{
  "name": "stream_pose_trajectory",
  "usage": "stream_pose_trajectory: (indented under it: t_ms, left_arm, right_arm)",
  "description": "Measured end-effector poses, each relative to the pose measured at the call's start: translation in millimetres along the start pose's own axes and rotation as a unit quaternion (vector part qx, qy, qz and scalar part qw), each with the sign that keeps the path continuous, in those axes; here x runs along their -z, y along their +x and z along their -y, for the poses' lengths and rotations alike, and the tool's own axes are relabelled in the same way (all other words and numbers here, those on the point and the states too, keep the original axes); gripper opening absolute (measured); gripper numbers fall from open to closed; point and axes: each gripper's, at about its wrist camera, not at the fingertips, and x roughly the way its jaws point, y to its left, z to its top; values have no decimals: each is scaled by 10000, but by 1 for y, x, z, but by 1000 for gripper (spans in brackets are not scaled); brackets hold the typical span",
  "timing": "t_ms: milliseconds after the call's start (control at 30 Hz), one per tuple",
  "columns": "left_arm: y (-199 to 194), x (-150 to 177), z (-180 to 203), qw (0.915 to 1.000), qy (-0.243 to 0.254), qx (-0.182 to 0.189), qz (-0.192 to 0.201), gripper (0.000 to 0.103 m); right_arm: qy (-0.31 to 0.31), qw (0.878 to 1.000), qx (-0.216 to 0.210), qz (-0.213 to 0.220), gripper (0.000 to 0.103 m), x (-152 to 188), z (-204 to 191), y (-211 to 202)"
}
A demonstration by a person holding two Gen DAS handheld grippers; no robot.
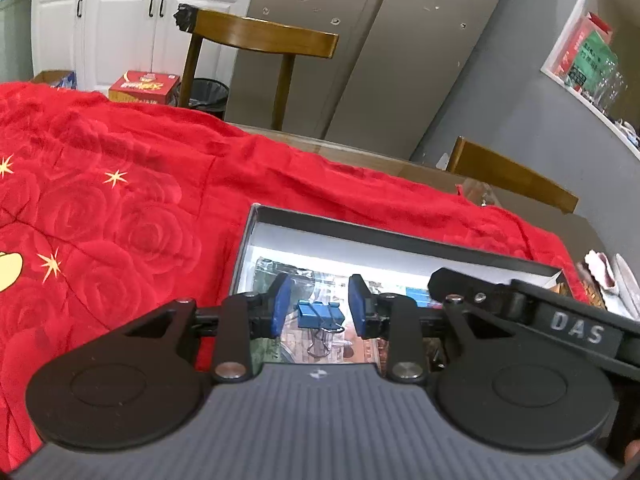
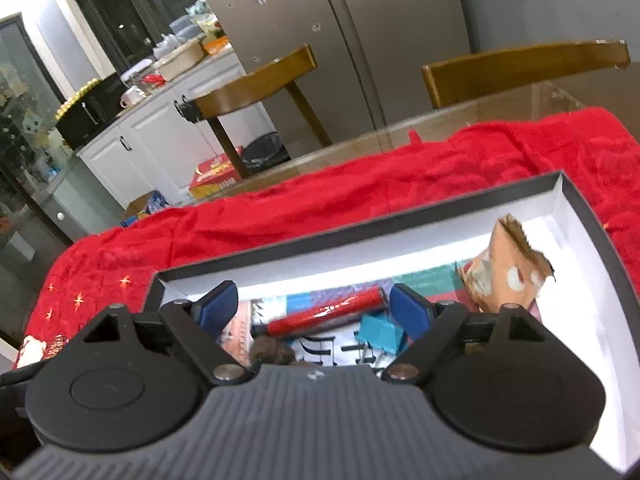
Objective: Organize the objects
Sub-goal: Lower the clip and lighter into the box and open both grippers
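Note:
A dark open box (image 1: 400,236) with a white inside lies on a red rose-patterned cloth (image 1: 120,200). My left gripper (image 1: 320,304) is open above the box, with a blue binder clip (image 1: 320,316) lying in the box between its fingers. The other gripper's black arm (image 1: 520,300) crosses at right. In the right wrist view my right gripper (image 2: 316,312) is open over the same box (image 2: 400,216). Below it lie a red tube (image 2: 328,314), a teal binder clip (image 2: 380,334) and a brown torn snack wrapper (image 2: 508,276).
Printed papers line the box floor (image 1: 272,272). Two wooden chairs (image 1: 260,40) (image 2: 520,68) stand behind the glass-topped table (image 2: 440,124). White cabinets (image 1: 120,28), a grey fridge (image 1: 360,40), a red carton (image 1: 144,86) and a bin (image 1: 204,94) are beyond.

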Motion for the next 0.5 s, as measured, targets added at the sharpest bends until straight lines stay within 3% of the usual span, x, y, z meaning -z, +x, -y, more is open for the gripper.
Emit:
stream_pose_trajectory:
  t_ms: [200,367,500]
  left_arm:
    - [-16,-4,6,9997,84,11,219,68]
    - [-46,-4,25,9931,646,-358,914,70]
    - [-70,-2,36,9837,756,-707,1472,70]
  right_arm:
    - [14,9991,-246,340,94,-7,-3,-22]
    - [-18,9975,-349,608,96,-14,-6,-42]
    - [-555,9909,-175,1214,102,-17,-22,-71]
